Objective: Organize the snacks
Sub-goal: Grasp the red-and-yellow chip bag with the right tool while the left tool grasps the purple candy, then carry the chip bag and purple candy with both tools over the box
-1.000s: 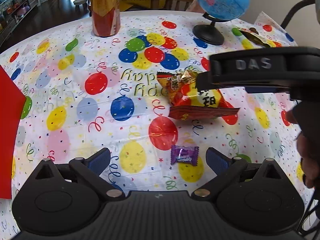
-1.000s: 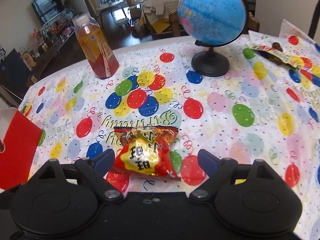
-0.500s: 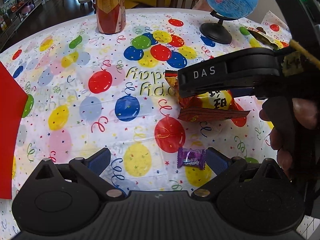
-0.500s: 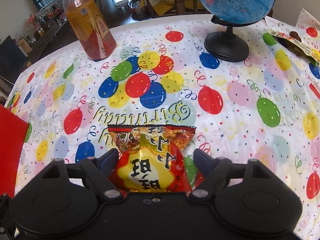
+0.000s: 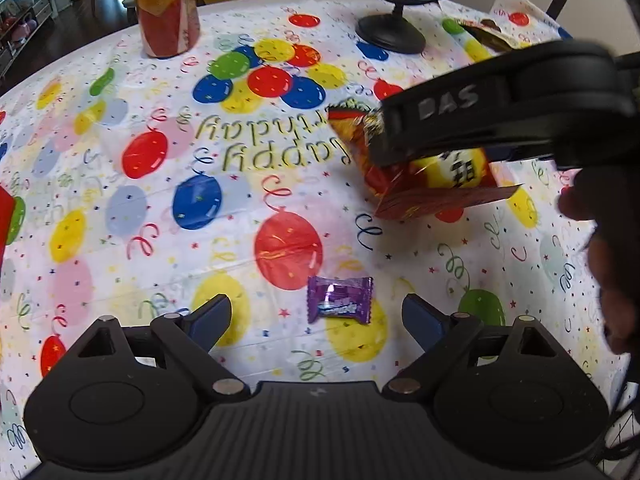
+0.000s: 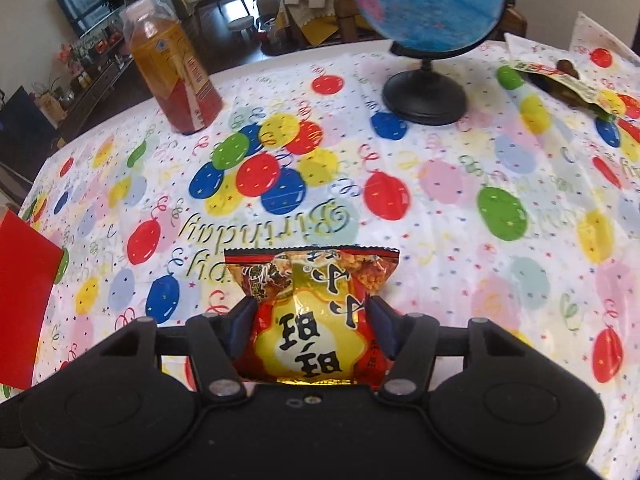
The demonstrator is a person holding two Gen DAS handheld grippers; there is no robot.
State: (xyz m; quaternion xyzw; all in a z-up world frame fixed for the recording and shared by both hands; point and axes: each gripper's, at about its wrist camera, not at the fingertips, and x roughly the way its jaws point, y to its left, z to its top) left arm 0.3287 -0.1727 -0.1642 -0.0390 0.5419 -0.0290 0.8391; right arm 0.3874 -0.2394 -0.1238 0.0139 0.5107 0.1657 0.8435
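Left wrist view: one purple candy (image 5: pixel 340 299) lies between the left gripper (image 5: pixel 316 316)'s apart, closing jaws; the snack bag (image 5: pixel 436 176) at two o'clock, half-hidden by the right gripper (image 5: pixel 472 120).

Right wrist view: one snack bag (image 6: pixel 316 320), the closing jaws pressing its sides; one bottle (image 6: pixel 172 68) at eleven o'clock, one globe (image 6: pixel 428 8) at one.

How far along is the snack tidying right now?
Nothing looks put away yet. In hand: the right gripper has just been closing and its pads now press the red and yellow snack bag. The left gripper has just been closing a little but is open around the purple candy, which lies on the tablecloth. Left: another snack packet lies by the globe.
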